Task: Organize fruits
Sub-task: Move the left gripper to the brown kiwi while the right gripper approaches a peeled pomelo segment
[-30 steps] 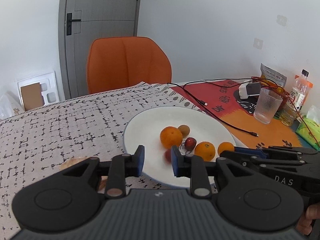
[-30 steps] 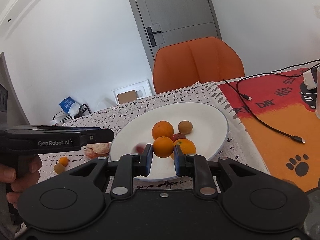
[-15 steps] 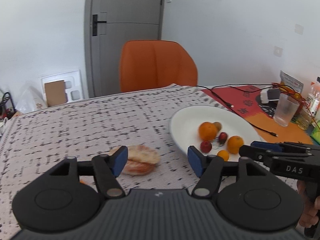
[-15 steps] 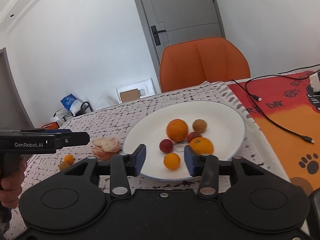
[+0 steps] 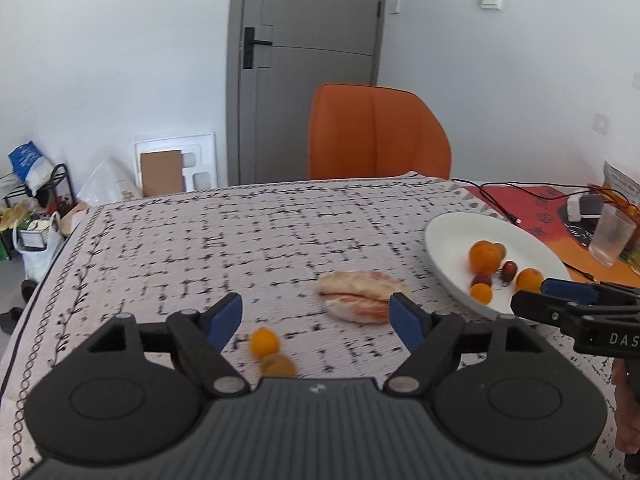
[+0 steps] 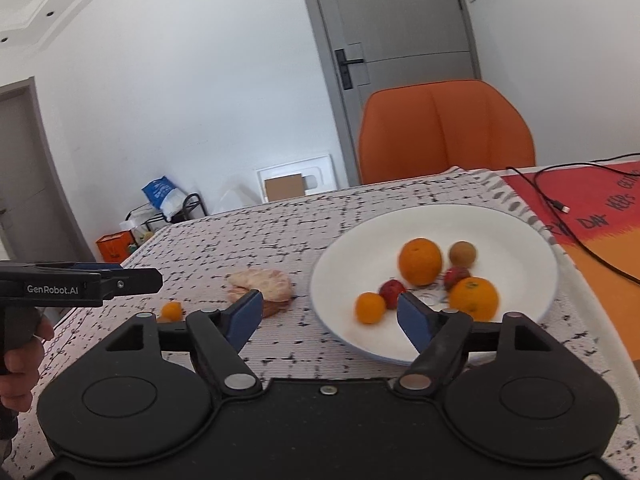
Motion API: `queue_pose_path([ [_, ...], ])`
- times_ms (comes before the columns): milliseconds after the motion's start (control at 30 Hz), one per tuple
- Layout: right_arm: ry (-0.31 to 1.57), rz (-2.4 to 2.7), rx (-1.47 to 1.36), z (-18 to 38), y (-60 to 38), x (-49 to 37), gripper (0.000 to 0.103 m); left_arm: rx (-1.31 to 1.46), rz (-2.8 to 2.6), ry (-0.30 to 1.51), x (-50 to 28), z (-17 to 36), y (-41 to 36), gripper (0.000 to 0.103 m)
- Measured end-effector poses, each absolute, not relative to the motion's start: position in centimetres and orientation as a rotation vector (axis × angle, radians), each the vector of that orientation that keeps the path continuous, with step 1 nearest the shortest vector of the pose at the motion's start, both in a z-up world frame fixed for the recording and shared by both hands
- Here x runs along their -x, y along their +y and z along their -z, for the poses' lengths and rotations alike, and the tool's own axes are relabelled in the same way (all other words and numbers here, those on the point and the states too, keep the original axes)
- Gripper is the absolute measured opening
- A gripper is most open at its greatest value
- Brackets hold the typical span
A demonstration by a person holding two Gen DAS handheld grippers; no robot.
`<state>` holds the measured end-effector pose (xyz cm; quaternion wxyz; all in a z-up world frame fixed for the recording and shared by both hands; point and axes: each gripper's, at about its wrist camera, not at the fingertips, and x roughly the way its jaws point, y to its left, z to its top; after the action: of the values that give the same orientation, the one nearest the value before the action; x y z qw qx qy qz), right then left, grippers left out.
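A white plate (image 6: 528, 240) holds several fruits: a large orange (image 6: 420, 261), a second orange (image 6: 474, 298), a small orange (image 6: 370, 307), two red fruits (image 6: 391, 291) and a brown one (image 6: 462, 253). The plate also shows in the left wrist view (image 5: 448, 236). A peeled citrus (image 5: 360, 296) lies on the cloth left of the plate. A small orange (image 5: 264, 342) and a brownish fruit (image 5: 277, 366) lie just ahead of my left gripper (image 5: 315, 320), which is open and empty. My right gripper (image 6: 331, 316) is open and empty at the plate's near-left rim.
The table has a black-and-white patterned cloth (image 5: 240, 248) and a red-orange mat (image 6: 600, 216) with a black cable (image 6: 560, 204). A glass (image 5: 612, 234) and packets stand at the far right. An orange chair (image 5: 376, 132) stands behind the table.
Both grippers have opened wide. The right one let go of the small orange, which now lies on the plate. The left gripper swung left, away from the plate, toward the loose fruits.
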<state>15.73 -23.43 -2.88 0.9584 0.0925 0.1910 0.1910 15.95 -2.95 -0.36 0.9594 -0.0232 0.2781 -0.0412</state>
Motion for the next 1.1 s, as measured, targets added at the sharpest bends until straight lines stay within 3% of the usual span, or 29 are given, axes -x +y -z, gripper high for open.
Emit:
queue_pose_path([
  [467, 0.407, -0.479, -0.114, 2.7, -20.2, -16.8, 0.072, 0.105, 0.044, 0.578, -14.8, 1.3, -0.1, 0.079],
  [733, 0.434, -0.517, -0.073, 2.8, -19.2, -18.3, 0.055, 0.119, 0.037, 0.610, -14.9, 2.6, -0.1, 0.078],
  [867, 0.446, -0.528, -0.053, 2.9, -18.8, -19.0, 0.046, 0.124, 0.038, 0.615, -15.1, 3.1, -0.1, 0.074],
  [1100, 0.457, -0.537, -0.021, 2.7, -18.2, -20.0, 0.042, 0.133, 0.065, 0.645, -15.9, 4.1, -0.5, 0.054],
])
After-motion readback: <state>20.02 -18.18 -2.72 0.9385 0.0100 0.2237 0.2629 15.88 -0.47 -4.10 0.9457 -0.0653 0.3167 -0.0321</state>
